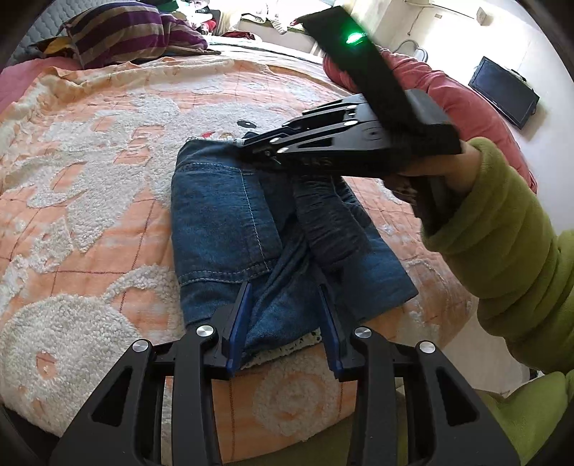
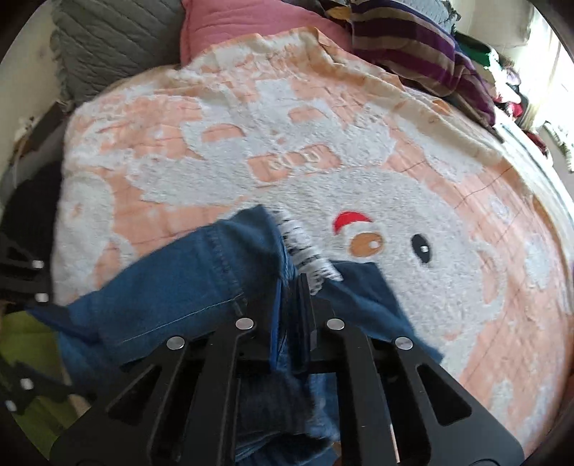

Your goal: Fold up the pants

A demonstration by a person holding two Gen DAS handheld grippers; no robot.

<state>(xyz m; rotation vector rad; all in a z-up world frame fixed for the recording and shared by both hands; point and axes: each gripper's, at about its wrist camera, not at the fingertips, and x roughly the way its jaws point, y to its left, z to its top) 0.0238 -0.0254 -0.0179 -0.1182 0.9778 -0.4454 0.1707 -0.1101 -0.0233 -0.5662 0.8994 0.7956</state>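
Note:
Blue denim pants (image 1: 222,215) lie folded into a short stack on the orange and white blanket (image 1: 89,179). At the stack's near edge my left gripper (image 1: 285,297) has its blue pads pressed on a gathered bunch of denim. My right gripper (image 1: 244,143), held by a hand in a green sleeve (image 1: 502,233), bites the far end of the stack. In the right wrist view the right gripper (image 2: 290,283) is shut on the pants (image 2: 161,297) beside a frayed white hem (image 2: 305,247). That end is lifted slightly off the blanket (image 2: 287,125).
A striped purple cover (image 1: 125,32) lies at the bed's far side, with a red quilt (image 1: 466,104) to the right and a dark screen (image 1: 502,91) on the floor beyond. A grey quilted headboard (image 2: 100,43) and a pink pillow (image 2: 233,25) are behind the blanket.

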